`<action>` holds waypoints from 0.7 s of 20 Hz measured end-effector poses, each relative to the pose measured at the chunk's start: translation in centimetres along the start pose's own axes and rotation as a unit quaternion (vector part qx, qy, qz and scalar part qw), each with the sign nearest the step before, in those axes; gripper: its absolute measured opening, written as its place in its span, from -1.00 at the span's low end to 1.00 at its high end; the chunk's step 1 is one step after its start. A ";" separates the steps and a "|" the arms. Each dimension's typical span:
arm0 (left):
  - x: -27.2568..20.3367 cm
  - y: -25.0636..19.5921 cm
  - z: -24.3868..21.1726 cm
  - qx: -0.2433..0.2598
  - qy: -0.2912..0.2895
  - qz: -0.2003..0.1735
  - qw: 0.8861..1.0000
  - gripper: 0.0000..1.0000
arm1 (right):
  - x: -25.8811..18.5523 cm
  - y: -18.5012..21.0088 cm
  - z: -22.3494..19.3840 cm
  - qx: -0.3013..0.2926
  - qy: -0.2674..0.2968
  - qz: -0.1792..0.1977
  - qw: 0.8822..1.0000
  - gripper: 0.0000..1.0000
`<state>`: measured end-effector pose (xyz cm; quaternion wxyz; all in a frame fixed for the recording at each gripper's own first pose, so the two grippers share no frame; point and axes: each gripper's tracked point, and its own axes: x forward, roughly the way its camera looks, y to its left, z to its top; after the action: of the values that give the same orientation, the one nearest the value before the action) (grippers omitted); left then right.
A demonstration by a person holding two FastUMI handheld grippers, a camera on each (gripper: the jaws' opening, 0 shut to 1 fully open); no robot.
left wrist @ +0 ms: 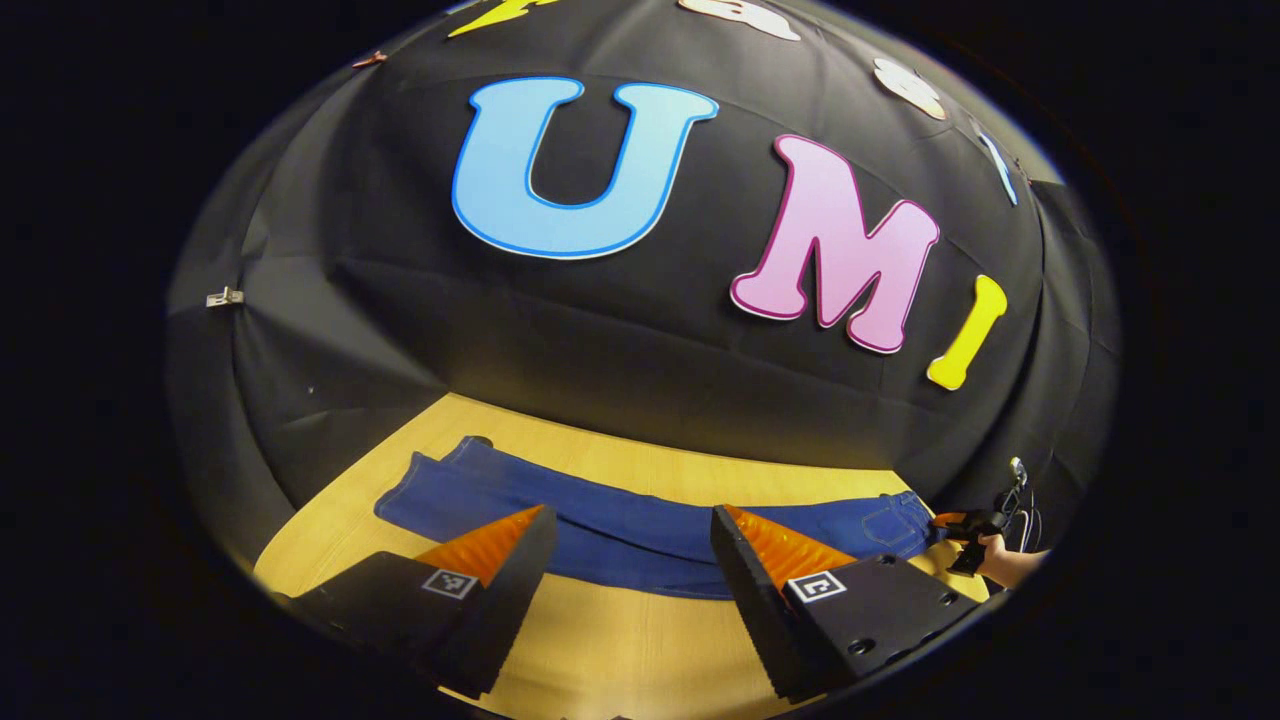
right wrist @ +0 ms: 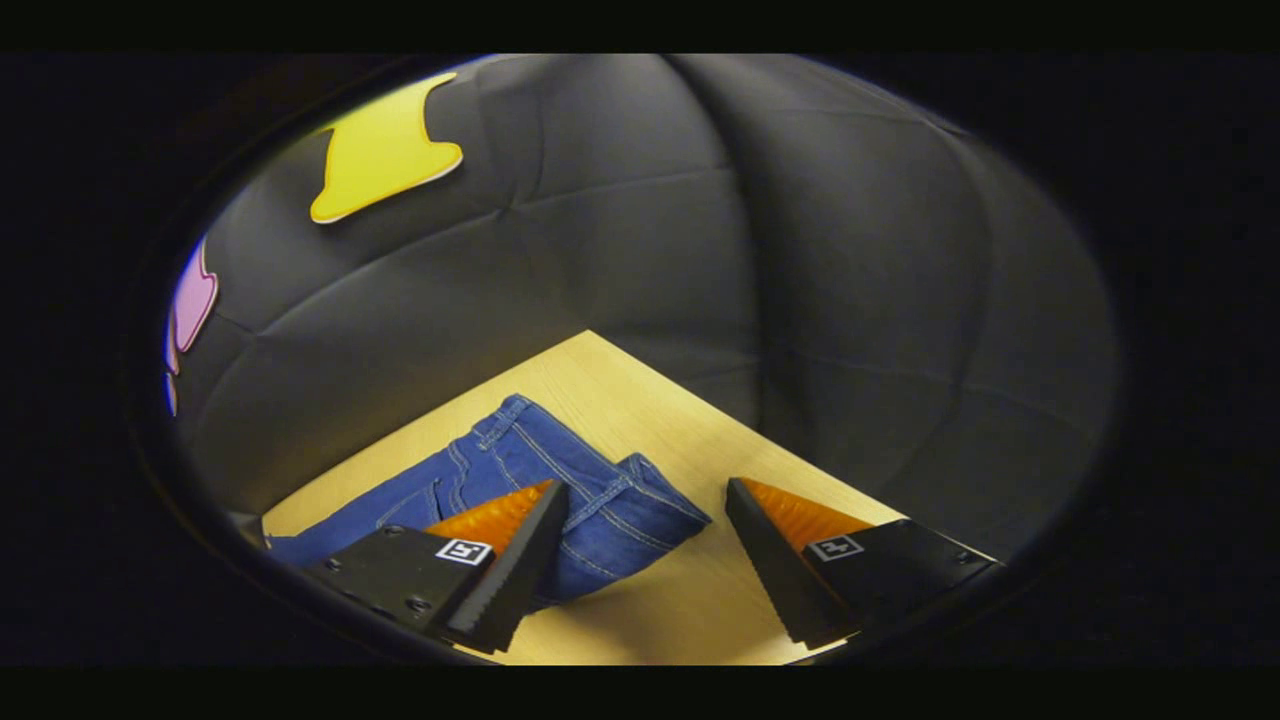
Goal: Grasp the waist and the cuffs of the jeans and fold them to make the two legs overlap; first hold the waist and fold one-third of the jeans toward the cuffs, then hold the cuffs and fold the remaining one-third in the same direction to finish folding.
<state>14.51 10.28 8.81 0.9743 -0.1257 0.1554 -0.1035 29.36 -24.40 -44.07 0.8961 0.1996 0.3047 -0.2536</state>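
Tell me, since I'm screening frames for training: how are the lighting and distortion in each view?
Left gripper view: strong fisheye bowing, the jeans curve along the table, evenly lit and sharp. Right gripper view: dimmer, softer focus; the waist end casts a shadow on the wood beneath it.

A staged recording booth is shown, not a lived-in room. Black cloth [left wrist: 620, 330] is hung as walls on every visible side, creased and pinned at one spot by a small metal clip [left wrist: 224, 297]. A pale wooden table [left wrist: 620, 640] is set against the cloth, its far corner [right wrist: 590, 335] tucked where two cloth walls meet.
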 end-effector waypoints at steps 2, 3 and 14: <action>0.1 -0.7 -0.2 -0.008 -0.001 -0.004 1.000 0.94 | 0.1 -0.1 0.1 -0.014 -0.007 -0.002 1.000 0.94; 0.3 -1.0 -0.4 -0.015 0.000 -0.005 1.000 0.94 | 0.2 0.0 -0.1 -0.020 -0.004 -0.005 1.000 0.72; 0.5 -1.2 -3.4 -0.069 0.010 0.002 0.998 0.93 | 0.3 2.5 -0.4 -0.052 -0.029 0.009 0.998 -0.75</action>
<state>13.68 8.34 5.86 0.9621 -0.1912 0.1719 -0.0914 30.80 -22.35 -44.03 0.9159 0.1481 0.2899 -0.2347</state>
